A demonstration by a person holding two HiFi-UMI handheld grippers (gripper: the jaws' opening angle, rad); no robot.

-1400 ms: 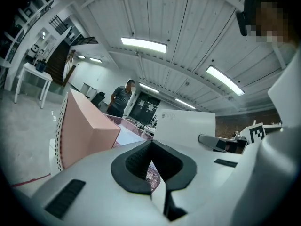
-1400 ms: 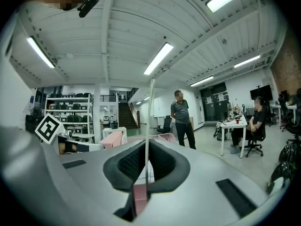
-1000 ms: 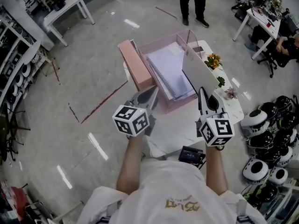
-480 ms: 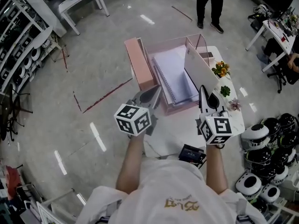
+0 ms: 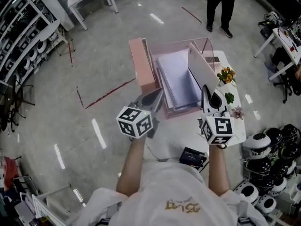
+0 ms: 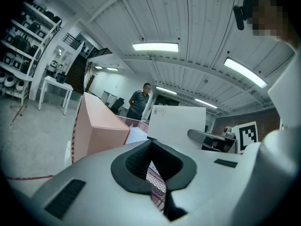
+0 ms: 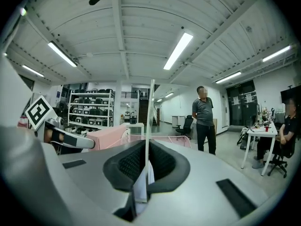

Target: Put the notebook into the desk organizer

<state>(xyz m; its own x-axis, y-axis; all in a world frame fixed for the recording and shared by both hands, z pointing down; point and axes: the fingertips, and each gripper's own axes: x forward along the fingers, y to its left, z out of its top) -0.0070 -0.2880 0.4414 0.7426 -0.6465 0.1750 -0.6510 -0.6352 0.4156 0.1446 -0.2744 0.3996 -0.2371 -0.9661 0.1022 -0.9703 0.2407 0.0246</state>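
The pale, glossy floor (image 5: 94, 55) takes up most of the head view, with a person (image 5: 221, 4) standing on it at the far side. A white tabletop (image 5: 181, 131) carries the pink desk organizer (image 5: 181, 111), which has mesh walls and a solid pink block along its left side. A spiral-bound pad (image 5: 181, 79) lies flat inside the organizer, with its wire spine to the left.

The notebook (image 5: 202, 69), thin and white, stands upright on edge over the organizer's right side, just beside the pad. It is not yet laid in, and I cannot tell whether its lower edge touches anything.

The right gripper (image 5: 206, 91) holds the notebook's near lower corner. In the right gripper view its jaws are pressed together on the thin white edge (image 7: 148, 126). The left gripper (image 5: 157, 94) is at the organizer's near left corner. In its own view the jaws are closed, with a strip of the pink mesh wall between them.

A small bunch of flowers (image 5: 226, 74) sits near the tabletop's right edge. A black device (image 5: 193, 157) lies at the near edge.
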